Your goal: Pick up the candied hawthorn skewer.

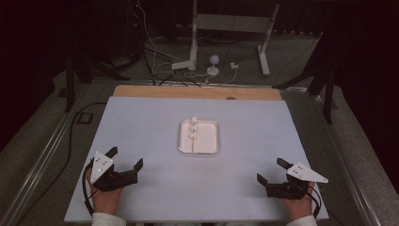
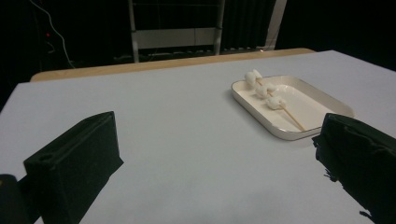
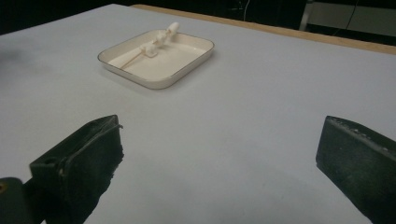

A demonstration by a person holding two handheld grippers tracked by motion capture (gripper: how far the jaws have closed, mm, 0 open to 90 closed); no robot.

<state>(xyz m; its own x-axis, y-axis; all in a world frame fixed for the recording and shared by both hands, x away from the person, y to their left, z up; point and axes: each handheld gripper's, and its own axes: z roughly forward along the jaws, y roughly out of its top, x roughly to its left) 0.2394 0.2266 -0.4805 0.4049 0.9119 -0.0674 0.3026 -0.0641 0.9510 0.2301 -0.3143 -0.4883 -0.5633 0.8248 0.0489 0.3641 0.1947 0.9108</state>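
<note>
White tray [image 1: 199, 149] mid-table [image 1: 141, 117] holds 1 skewer [image 1: 193, 134] threaded with 3 marshmallows; left gripper [image 1: 126, 157] and right gripper [image 1: 270, 170] rest near the front edge, jaws spread, empty.

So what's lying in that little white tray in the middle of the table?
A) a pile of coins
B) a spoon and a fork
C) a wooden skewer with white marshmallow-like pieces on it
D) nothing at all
C: the tray holds a thin wooden skewer with three white marshmallow-like pieces threaded along its far end.
</note>
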